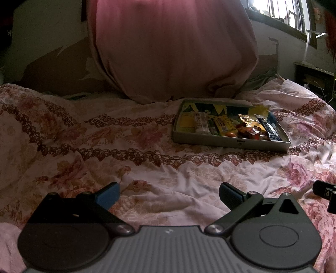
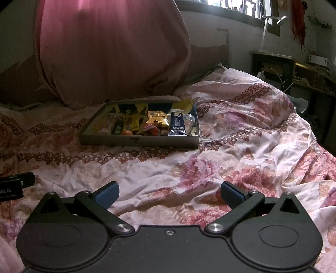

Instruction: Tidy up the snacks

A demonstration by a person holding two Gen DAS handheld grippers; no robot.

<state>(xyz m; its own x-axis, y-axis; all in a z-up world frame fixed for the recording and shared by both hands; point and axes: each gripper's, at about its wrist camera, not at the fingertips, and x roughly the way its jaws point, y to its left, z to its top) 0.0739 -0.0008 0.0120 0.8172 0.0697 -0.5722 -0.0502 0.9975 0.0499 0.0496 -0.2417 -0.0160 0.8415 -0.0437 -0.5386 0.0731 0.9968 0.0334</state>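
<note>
Grippers both low over the bed, side by side. Left gripper [image 1: 169,196] has its blue pads [image 1: 107,197] spread wide, nothing between them, only rumpled floral bedspread [image 1: 147,168] below. Right gripper [image 2: 169,196] is the same story: fingers wide apart, empty, hovering above the pink roses of the cover. Each one peeks into the other's view, the right at the far right edge of the left camera, the left at the far left edge of the right camera.

Further out sits the box [image 1: 229,143], a shallow grey tray resting flat on the bedspread, well apart from both grippers. From the left camera it lies ahead and to the right; from the right camera, ahead and to the left. Snacks fill it. At its right end, a dark blue sachet [image 2: 177,124] with white print, leaning on the pile. Beside that, a gold packet [image 2: 157,118]. Middle of the box, a yellow bar [image 1: 224,125], with a pale wrapped bar [image 1: 201,125] to its left and small red-orange pieces [image 1: 243,131] near the front wall.

Behind the box, a big pink pillow [image 1: 172,48] stands against the headboard, its base just beside the box's back wall. Off to the right, a dark side table [image 2: 279,65] with a white lamp [image 2: 265,29], and a bright window [image 1: 277,10] above.
</note>
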